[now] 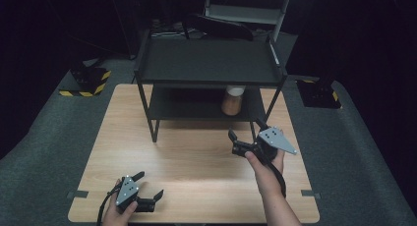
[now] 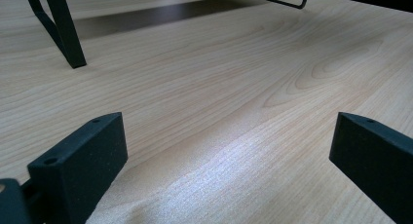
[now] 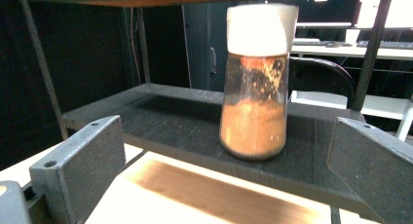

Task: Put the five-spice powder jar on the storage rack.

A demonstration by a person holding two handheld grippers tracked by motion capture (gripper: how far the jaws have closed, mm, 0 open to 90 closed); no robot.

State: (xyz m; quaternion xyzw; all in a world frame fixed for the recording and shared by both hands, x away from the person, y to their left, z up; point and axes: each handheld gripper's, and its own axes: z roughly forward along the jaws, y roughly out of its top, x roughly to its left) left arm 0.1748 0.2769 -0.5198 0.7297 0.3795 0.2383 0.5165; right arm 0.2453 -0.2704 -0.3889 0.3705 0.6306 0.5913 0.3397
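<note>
Left tool (image 1: 146, 185) sits low at the bench's (image 1: 196, 157) near edge, well clear of the rack (image 1: 209, 64), jaws spread, nothing between them. No part in the risk.

Right tool (image 1: 248, 132) hovers just in front of the rack's right front leg (image 1: 255, 132), jaws spread wide, empty, lined up on the spice jar (image 3: 255, 83).

Jar stands upright on the rack's lower shelf (image 3: 185, 117), toward its right end, white cap close under the top shelf (image 1: 209, 64).

Risks, my read:
- Jar is tall and narrow; one jaw touching first likely tips it or shoves it toward the shelf's back edge.
- Little headroom: lifting before it's out from under the top shelf knocks the cap.
- Right front leg and shelf lip crowd the way in.

Beyond the rack: dark chair (image 1: 219, 27), pale shelving (image 1: 246, 12), not in the way.
</note>
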